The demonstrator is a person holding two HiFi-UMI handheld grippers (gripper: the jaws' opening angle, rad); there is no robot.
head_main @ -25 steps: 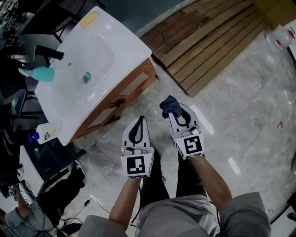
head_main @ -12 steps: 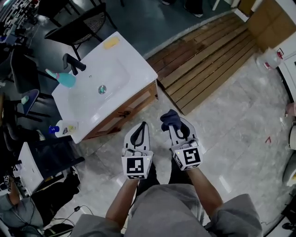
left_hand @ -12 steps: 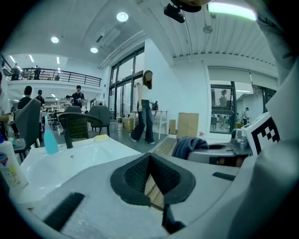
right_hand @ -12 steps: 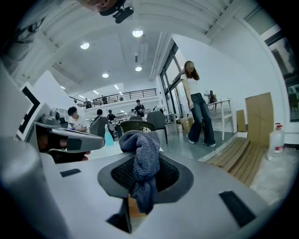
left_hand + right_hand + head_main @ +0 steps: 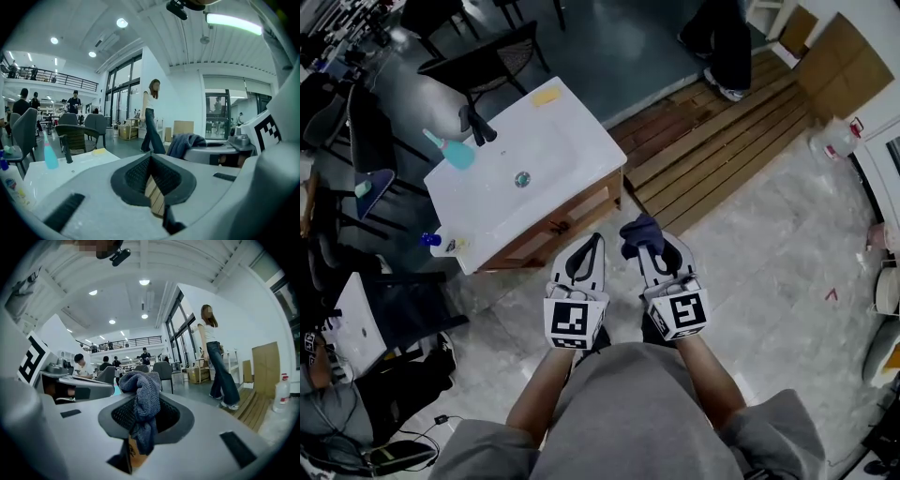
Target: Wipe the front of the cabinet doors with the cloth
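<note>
Two claws hanging low in front of the body, side by side, well short of the cabinet doors (image 5: 586, 208). Pinching the dark cloth (image 5: 639, 231) in the right claw (image 5: 645, 246), pressed shut on it, with a bunch spilling over the tips and a tail dangling down between the pads. Nothing in the left claw (image 5: 592, 246): pressed together at the tips, with only the wooden decking (image 5: 712, 131) showing through the loop behind them.

Backed off and straightened up over the last second, by the look of the head view: seeing the white vanity surface (image 5: 534, 141) smaller and further up the picture now, and picking up a standing person (image 5: 722, 37) on the decking beyond. Drawn a touch closer together too.

Not closing on the doors, then. No contact, no wiping under way. Probably lining up before the approach.

Needs a step in and a drop of the right claw to door height, then a flat press of the cloth on the wood fronts under the basin. Worth watching the dark handles (image 5: 555, 226) on those fronts, likely to snag a loose fold. Plenty of cloth proud of the tips, so good for wiping without scraping the claw.
</note>
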